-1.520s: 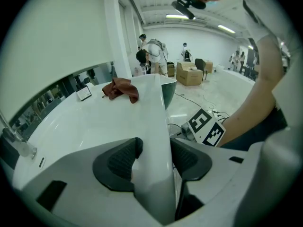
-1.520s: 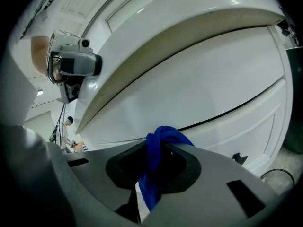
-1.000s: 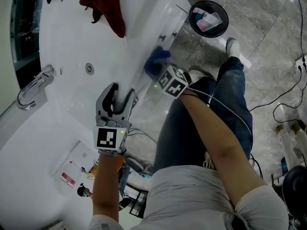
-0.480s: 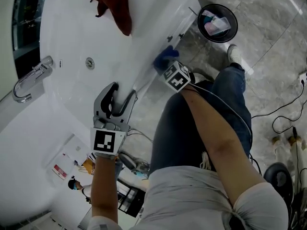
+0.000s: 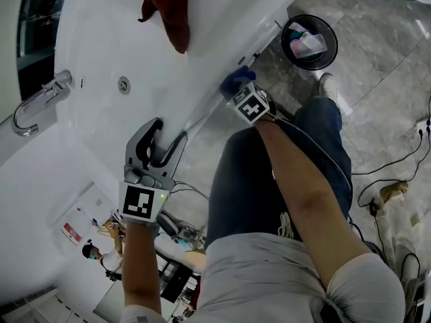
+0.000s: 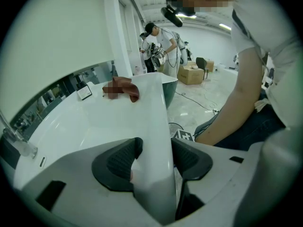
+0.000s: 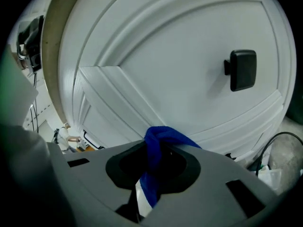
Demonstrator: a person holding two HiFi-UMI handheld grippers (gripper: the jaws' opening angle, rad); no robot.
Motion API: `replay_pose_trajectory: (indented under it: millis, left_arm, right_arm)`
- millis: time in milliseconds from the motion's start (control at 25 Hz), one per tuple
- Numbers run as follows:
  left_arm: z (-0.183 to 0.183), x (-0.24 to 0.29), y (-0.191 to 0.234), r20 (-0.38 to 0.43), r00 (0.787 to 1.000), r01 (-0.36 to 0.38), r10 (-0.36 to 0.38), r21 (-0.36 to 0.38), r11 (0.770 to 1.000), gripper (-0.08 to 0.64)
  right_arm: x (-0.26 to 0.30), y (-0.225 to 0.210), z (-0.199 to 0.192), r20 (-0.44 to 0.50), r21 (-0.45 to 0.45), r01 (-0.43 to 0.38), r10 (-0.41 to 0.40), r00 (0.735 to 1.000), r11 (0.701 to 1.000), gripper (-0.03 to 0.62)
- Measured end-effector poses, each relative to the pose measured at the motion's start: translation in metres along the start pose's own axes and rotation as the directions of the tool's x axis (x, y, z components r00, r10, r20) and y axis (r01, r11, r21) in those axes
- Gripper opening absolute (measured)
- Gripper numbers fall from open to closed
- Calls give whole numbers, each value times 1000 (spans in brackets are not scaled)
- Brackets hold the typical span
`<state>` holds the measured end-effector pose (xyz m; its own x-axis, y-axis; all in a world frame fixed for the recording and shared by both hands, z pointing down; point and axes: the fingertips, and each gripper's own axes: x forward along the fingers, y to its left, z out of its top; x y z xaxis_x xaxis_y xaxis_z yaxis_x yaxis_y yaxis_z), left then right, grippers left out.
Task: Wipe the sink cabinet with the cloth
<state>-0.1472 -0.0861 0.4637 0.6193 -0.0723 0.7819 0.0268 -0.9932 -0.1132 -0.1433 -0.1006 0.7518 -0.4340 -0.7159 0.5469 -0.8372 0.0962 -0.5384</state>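
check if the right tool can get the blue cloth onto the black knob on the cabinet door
Probably yes. The right tool, shut on the blue cloth, is close against the cabinet door, and the black knob stands on that same panel with only bare door between them.

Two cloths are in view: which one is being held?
The crumpled blue cloth, pinched in the right hand-held gripper at the white cabinet front; the dark red cloth lies loose on the countertop.
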Motion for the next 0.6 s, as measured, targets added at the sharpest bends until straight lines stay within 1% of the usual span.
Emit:
replay_pose_trajectory:
  millis: [120, 320, 400, 480, 600]
  left_arm:
    - [-1, 0, 0, -7, 1000, 0, 0, 0, 1000, 222]
    - [-2, 0, 1, -7, 1000, -1, 1, -6, 1000, 224]
    - [-2, 1, 1, -7, 1000, -2, 2, -7, 1000, 224]
    - [-2, 1, 1, -9, 1000, -5, 5, -12, 1000, 227]
    - [-2, 0, 2, -16, 1000, -9, 8, -25, 1000, 230]
  right_arm:
    - [0, -1, 0, -16, -33, -33, 33, 999, 999, 61]
    - [-1, -1, 0, -31, -61, -79, 77, 997, 995, 61]
    - [-6, -12, 4, -10, -53, -52, 52, 999, 997, 61]
    - [-16, -34, 13, 33, -35, 4, -3, 999, 999, 61]
    - [-29, -59, 22, 69, -56, 47, -43, 997, 997, 61]
